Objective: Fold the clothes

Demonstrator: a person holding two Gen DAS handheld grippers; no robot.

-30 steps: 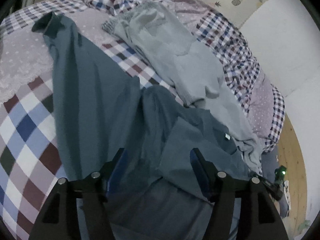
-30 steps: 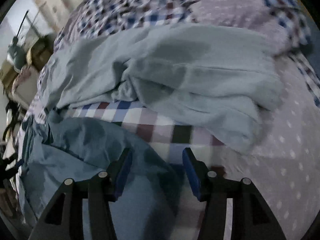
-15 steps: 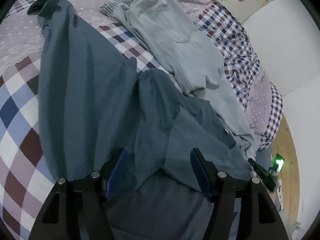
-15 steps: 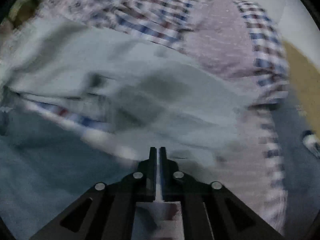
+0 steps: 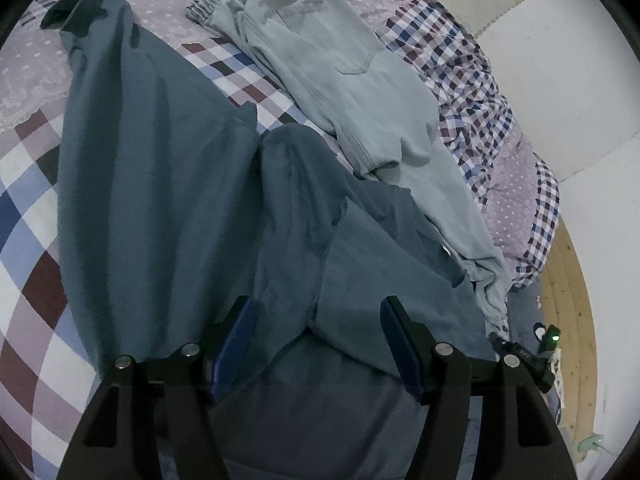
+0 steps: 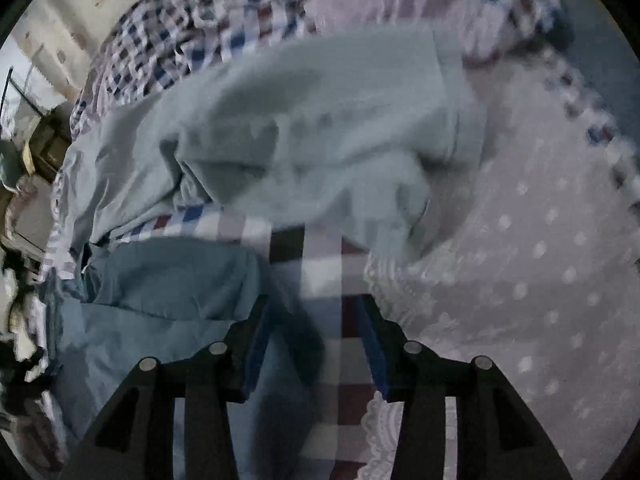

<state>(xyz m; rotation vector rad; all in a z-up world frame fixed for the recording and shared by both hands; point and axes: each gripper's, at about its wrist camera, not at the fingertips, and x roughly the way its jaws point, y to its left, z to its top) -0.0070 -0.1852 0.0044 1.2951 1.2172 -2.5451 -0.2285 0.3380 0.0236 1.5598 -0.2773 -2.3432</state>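
The main risk is a bad first pinch. The dark teal garment lies in overlapping layers, so a gripper closing where two plies cross could lift both and drag the spread cloth into a heap. The cause would be choosing a grasp point by outline alone, since the folds are hard to read in this dim light. A second risk is snagging the light grey-blue trousers, whose lower leg touches the teal cloth towards 3 o'clock of it; pulling one could tow the other across the checked quilt.

The teal garment sprawls long across the bed, a cuff or sleeve end up at 11 o'clock in the left view, its bulk bunched and creased near 6 o'clock. The trousers lie lengthwise from 12 to 4 o'clock, elastic waist far, pocket stitching showing, rumpled at the knee. Neither looks folded yet.

The left gripper stands wide over the teal cloth, pads clear of it. The right gripper has just been opening and now stands at a middling gap over the quilt, with nothing pinched; the teal edge sits by its left finger. That view is blurred.
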